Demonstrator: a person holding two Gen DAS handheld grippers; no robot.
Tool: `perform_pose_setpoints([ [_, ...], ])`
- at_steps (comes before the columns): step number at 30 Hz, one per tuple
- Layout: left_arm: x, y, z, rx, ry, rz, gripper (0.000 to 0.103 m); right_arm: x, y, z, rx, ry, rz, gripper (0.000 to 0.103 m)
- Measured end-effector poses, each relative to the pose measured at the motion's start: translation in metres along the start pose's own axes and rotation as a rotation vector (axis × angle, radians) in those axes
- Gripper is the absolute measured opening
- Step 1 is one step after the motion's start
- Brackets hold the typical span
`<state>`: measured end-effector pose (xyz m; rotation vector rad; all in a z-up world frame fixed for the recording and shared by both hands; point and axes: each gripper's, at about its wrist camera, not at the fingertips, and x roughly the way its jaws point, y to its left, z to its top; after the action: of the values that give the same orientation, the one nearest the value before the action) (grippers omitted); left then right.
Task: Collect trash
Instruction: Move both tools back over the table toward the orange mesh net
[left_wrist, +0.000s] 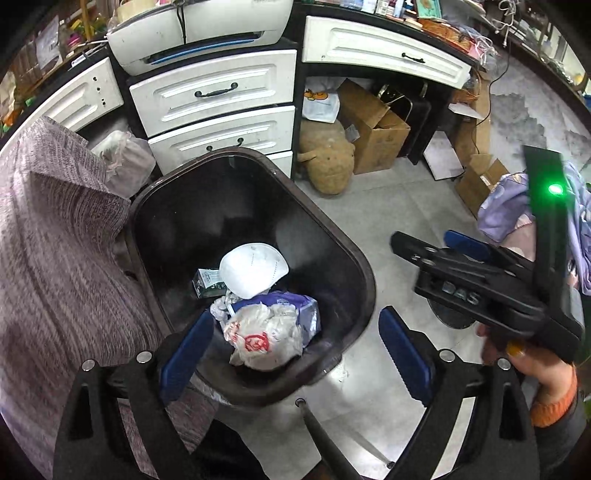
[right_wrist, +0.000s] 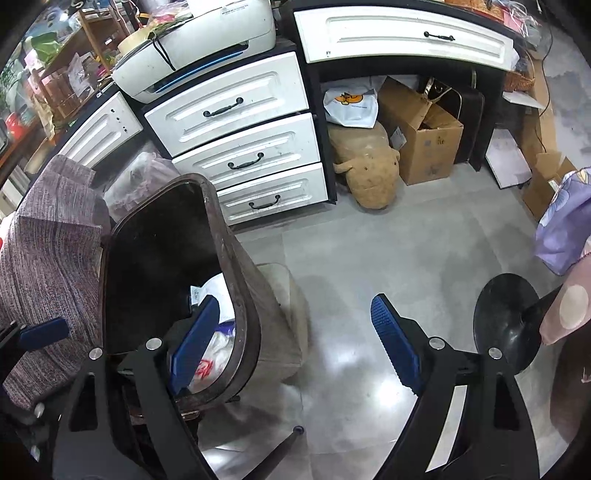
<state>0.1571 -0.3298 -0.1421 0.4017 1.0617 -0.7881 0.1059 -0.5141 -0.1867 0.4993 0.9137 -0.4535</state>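
the left tongs (left_wrist: 295, 354) hang wide open and empty over the dark bin (left_wrist: 364, 280), centre-left of the frame. the trash lies right between and below them: a white bag with red print (left_wrist: 264, 338) and a white mask (left_wrist: 251, 269). the right tongs (right_wrist: 291, 343), also wide open and empty, sit beside the bin over bare floor (right_wrist: 388, 251).

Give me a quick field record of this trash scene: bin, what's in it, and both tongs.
bin: dark trash bin, open top, on the floor beside the white drawers
contents: white face mask, small green carton, crumpled white plastic bag with red print, bluish wrapper
left tongs: open, empty, over the bin's near rim
right tongs: open, empty, beside the bin above bare floor
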Motion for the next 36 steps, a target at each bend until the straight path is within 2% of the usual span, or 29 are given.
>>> perform_pose_setpoints([
  [8,-0.035,-0.003,-0.013,0.005,-0.08,0.013,0.093,-0.008,0.017,0.001,-0.03,-0.014,0.024,0.083],
  [14,-0.076,0.002,-0.016,-0.003,-0.179,0.03,0.095,-0.025,0.047,0.005,-0.087,-0.052,0.066,0.083],
  [17,-0.098,0.01,-0.018,-0.006,-0.235,0.062,0.096,-0.034,0.066,0.007,-0.125,-0.071,0.096,0.084],
  [20,-0.116,0.026,-0.021,-0.034,-0.27,0.095,0.097,-0.043,0.089,0.01,-0.179,-0.09,0.127,0.084],
  [26,-0.144,0.065,-0.03,-0.1,-0.29,0.165,0.097,-0.059,0.141,0.015,-0.275,-0.12,0.21,0.084],
  [36,-0.195,0.147,-0.052,-0.203,-0.336,0.365,0.097,-0.084,0.227,0.011,-0.447,-0.14,0.359,0.085],
])
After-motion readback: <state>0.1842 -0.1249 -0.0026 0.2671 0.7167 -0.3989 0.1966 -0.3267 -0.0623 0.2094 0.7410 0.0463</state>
